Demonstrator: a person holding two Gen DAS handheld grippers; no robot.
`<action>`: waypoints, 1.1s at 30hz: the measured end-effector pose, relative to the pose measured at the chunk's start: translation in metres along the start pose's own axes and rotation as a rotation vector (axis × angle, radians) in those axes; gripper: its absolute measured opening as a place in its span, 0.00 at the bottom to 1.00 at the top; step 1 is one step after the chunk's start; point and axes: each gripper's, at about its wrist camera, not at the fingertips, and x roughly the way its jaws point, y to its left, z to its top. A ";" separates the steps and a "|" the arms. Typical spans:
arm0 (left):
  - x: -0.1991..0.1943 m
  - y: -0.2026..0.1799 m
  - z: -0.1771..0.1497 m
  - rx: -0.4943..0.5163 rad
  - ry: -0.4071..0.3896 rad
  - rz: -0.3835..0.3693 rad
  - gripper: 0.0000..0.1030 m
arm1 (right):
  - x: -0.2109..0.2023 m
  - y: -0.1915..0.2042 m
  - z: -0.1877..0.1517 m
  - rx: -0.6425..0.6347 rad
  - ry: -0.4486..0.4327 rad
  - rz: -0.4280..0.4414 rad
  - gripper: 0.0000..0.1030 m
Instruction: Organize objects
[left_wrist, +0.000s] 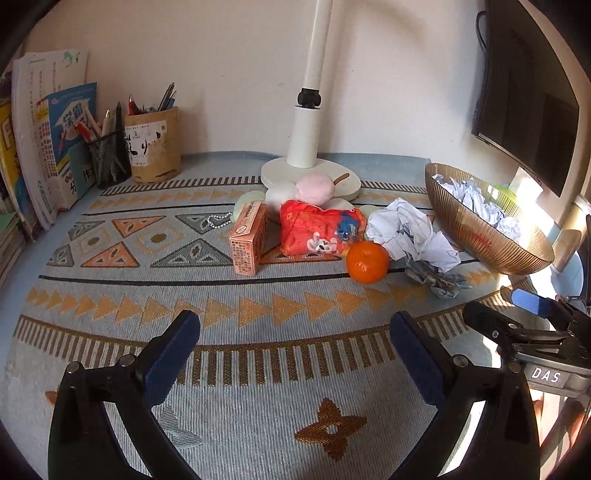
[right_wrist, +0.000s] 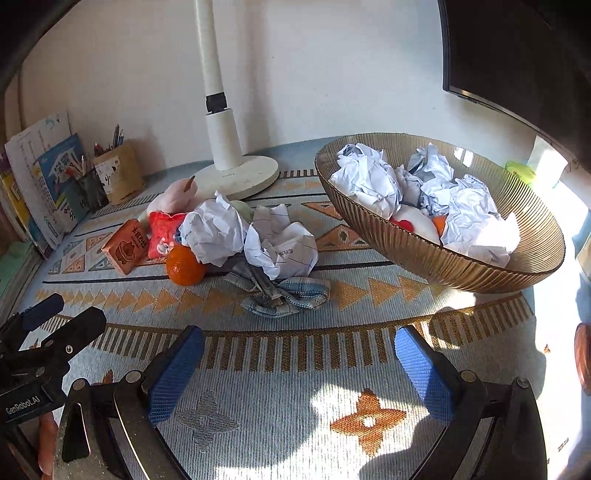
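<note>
With both grippers' fingers spread and empty over the patterned surface (right_wrist: 280, 413), the right gripper (right_wrist: 301, 363) should straddle the nearest crumpled white paper ball (right_wrist: 282, 245), beside the ribbed amber bowl (right_wrist: 436, 258), squeezing gently.

1. We see a patterned cloth (left_wrist: 122, 280) covering the desk — blue-grey with orange triangles.
2. A white lamp stand (left_wrist: 308, 122) rises from a round base near the wall.
3. At the far left, books (left_wrist: 44, 140) lean upright against the wall.
4. Beside them stand a black mesh pen cup (left_wrist: 109, 160) and a brown pen holder (left_wrist: 153, 146), touching — both hold pens.
5. A dark monitor (left_wrist: 532, 96) hangs at the right.
</note>
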 end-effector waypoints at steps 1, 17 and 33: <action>0.000 0.002 0.000 -0.009 0.000 -0.003 0.99 | 0.000 0.001 0.000 -0.003 0.002 -0.004 1.00; 0.000 0.003 0.001 -0.019 0.002 -0.005 0.99 | 0.005 -0.003 0.000 0.019 0.031 -0.005 1.00; 0.001 0.004 0.001 -0.031 0.004 -0.007 0.99 | 0.005 -0.004 0.000 0.020 0.029 -0.003 1.00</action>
